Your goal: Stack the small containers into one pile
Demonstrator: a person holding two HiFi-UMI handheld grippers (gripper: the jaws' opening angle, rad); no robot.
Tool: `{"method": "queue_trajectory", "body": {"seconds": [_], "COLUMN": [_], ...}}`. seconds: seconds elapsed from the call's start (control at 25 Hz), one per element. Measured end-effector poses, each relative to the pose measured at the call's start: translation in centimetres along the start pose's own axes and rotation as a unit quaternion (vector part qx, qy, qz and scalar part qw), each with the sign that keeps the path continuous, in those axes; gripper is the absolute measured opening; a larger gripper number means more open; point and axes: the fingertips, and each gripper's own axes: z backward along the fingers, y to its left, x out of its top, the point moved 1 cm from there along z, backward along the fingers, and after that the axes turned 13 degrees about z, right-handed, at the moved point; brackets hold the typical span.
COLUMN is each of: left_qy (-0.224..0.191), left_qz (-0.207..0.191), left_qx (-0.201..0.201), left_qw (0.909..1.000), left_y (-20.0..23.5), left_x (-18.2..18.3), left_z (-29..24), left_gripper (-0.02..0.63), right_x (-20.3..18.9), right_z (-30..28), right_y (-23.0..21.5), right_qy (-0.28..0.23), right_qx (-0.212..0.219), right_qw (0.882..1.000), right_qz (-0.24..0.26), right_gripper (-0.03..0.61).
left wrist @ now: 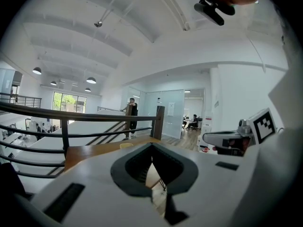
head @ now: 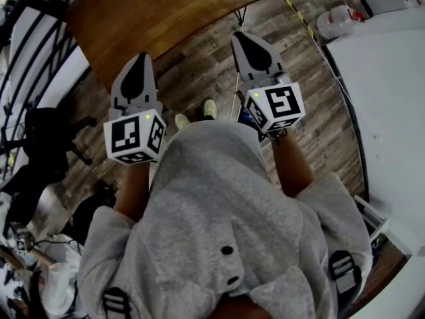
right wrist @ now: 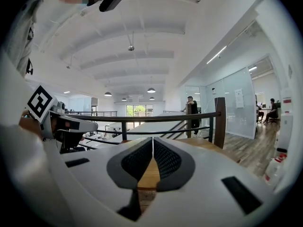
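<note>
Hovering near one wooden table (head: 166,12), left gripper (head: 141,58) and right gripper (head: 244,37), both pinched closed, empty.

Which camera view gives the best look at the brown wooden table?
The head view: it shows the wooden table from above, with much of its top. The left gripper view shows only a low, thin strip of it; the right gripper view shows a small patch past the jaws.

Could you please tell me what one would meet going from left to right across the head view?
black office chair → left gripper → person's shoes → right gripper → white table
</note>
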Motion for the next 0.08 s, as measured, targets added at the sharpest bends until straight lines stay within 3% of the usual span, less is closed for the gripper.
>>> {"method": "queue_trajectory", "body": {"seconds": [0.08], "left_qy": [0.002], "left_qz": [-0.003], "left_qx": [0.002], "left_qw": [1.0000], "left_y": [-0.27], "left_x": [0.09], "left_z": [-0.19], "left_gripper": [0.014], "right_x": [-0.16], "right_z": [-0.14], "right_y": [-0.31], "right_qy": [-0.001], "right_qx": [0.000], "right_qw": [1.000], "right_qz": [-0.005], "right_gripper": [0.017]}}
